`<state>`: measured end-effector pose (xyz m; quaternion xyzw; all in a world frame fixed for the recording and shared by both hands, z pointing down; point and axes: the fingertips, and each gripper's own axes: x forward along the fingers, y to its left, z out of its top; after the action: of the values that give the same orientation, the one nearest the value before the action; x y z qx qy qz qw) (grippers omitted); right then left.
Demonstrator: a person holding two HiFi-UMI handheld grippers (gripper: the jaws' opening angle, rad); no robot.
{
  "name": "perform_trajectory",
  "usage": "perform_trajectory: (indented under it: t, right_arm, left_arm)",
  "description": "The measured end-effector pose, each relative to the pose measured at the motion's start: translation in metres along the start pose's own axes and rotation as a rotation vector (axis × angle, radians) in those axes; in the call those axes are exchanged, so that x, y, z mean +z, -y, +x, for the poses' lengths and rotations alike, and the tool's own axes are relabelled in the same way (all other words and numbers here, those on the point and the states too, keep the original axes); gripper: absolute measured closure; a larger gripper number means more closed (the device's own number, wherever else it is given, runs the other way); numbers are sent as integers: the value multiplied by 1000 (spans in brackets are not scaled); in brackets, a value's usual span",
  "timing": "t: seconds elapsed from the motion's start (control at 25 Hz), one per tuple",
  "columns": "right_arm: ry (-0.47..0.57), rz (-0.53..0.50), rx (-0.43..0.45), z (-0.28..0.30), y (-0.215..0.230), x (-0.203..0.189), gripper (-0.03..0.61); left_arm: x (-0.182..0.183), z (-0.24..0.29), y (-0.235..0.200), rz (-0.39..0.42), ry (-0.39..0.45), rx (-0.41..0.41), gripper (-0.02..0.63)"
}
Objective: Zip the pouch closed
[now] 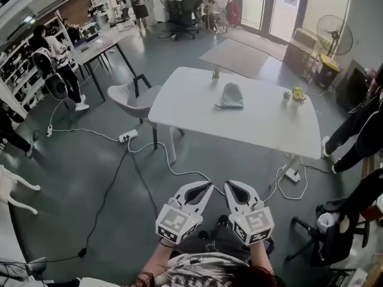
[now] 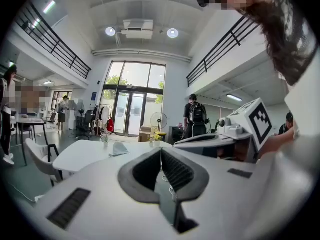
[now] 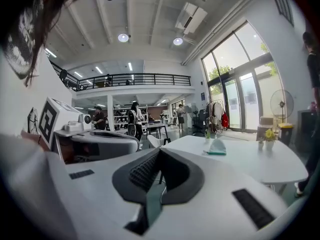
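A grey-green pouch [image 1: 230, 96] lies on the white table [image 1: 197, 103], far ahead of me; it also shows small in the left gripper view [image 2: 118, 149] and the right gripper view [image 3: 217, 146]. My left gripper [image 1: 206, 188] and right gripper [image 1: 230, 188] are held side by side in front of my body, well short of the table. Both are shut with nothing between the jaws. In each gripper view the jaw tips meet, left gripper [image 2: 161, 149], right gripper [image 3: 159, 151].
A small vase [image 1: 215, 73] stands at the table's far edge and a yellow flower pot [image 1: 298, 95] to the right. A grey chair [image 1: 133, 97] sits at the table's left. Cables and a power strip [image 1: 127, 136] cross the floor. People stand around the room.
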<state>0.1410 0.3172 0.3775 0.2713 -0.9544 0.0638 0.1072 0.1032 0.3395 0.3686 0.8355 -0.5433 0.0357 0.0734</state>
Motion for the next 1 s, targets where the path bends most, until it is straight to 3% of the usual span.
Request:
perform_trajectory:
  t: [0.48,1.0]
  right_arm:
    - [-13,15,17,63,57,-4,581]
    - [-38,11,113,186,180,27,581]
  left_arm:
    - [-12,55,-55,-30,-38,43,601]
    - [17,195,-158,-66,-42,111,601]
